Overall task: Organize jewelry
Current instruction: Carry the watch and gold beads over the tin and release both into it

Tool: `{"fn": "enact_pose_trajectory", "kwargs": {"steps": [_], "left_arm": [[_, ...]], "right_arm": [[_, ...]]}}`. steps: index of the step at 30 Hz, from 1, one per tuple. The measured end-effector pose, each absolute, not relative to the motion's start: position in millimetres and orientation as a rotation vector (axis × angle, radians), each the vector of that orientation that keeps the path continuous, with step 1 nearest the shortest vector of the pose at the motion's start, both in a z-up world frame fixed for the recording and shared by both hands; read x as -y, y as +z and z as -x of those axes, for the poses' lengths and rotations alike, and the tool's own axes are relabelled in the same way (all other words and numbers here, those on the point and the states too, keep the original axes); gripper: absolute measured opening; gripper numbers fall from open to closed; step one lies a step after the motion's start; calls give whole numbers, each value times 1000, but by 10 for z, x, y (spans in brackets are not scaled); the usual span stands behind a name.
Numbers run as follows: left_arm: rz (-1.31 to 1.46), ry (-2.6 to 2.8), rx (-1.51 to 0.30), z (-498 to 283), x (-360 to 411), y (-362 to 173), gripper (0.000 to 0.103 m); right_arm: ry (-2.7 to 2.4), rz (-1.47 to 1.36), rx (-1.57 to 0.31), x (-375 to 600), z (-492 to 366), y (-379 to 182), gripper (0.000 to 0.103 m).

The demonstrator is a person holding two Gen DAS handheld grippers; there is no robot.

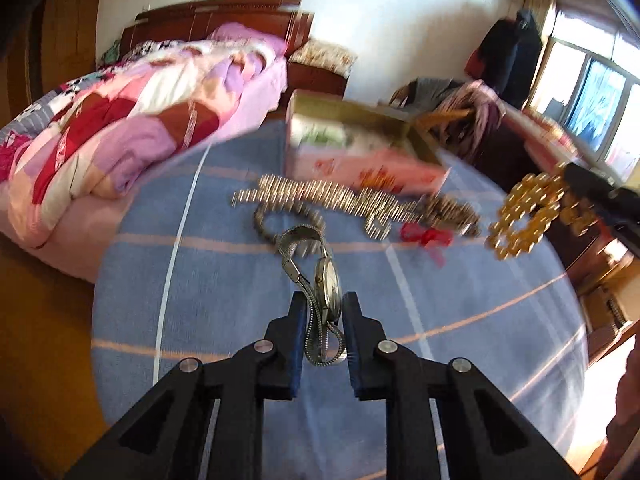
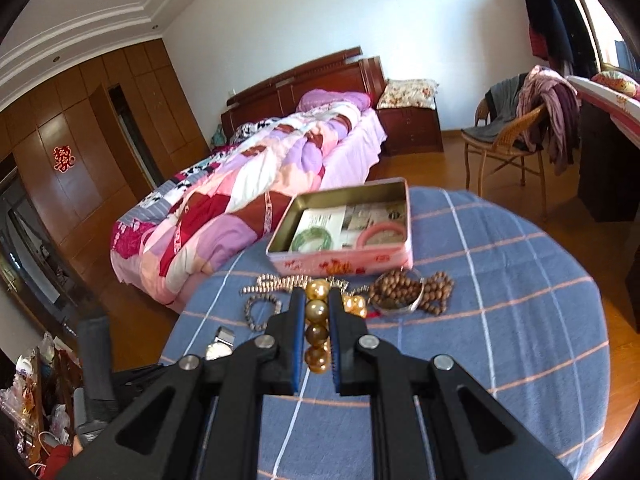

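1. While both hands carry a piece, the step in hand looks like ferrying jewelry to the pink tin (image 2: 340,258), upper centre of the right wrist view; best done by lifting clear of the pile, bringing each piece over the open tin and parting the pads low inside it so nothing bounces out.
2. Left hand-held gripper (image 1: 323,308): clamped on the silver watch (image 1: 330,288), lower centre of frame, with the case and mesh strap pinched between the pads and the loose strap end trailing up-frame. That grip looks shallow and may slip, so go slow.
3. Right hand-held gripper (image 2: 316,304): pressed together on the amber bead bracelet (image 2: 317,330), beads stacked in a line between the pads, centre of frame. In the left wrist view its loop hangs at right edge.
4. Left on the blue checked counter (image 2: 500,280), just below the tin: silver chain (image 2: 276,282), dark bead bracelet (image 2: 260,312), brown bead strand (image 2: 412,290), red ribbon (image 1: 426,238).
5. Tin already holds a green bangle (image 2: 312,240) and a pink bangle (image 2: 382,234); aim for a bare spot between them.
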State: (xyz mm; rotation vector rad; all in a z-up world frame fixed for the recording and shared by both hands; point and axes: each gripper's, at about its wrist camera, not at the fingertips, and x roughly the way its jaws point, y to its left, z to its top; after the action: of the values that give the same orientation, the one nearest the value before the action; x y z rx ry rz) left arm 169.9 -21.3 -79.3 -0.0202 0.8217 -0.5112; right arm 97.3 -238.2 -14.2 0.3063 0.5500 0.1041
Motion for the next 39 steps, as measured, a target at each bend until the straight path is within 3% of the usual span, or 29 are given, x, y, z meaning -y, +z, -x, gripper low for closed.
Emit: {"fn": "enact_pose_trajectory", "kwargs": {"steps": [8, 17, 36, 38, 39], "left_arm": [[65, -575, -702, -1907, 395, -383, 17], [80, -578, -656, -2502, 741, -295, 17], [69, -572, -714, -3385, 1364, -748, 18], [53, -553, -729, -3399, 1383, -781, 18], [49, -540, -739, -3421, 1392, -796, 18]], "right_arm": [[82, -302, -478, 2545, -1176, 93, 14], [56, -309, -437, 2675, -1740, 127, 14], [0, -396, -567, 2954, -2858, -648, 14], [-13, -369, -565, 2935, -2866, -671, 15], [-33, -356, -553, 2930, -2839, -667, 21]]}}
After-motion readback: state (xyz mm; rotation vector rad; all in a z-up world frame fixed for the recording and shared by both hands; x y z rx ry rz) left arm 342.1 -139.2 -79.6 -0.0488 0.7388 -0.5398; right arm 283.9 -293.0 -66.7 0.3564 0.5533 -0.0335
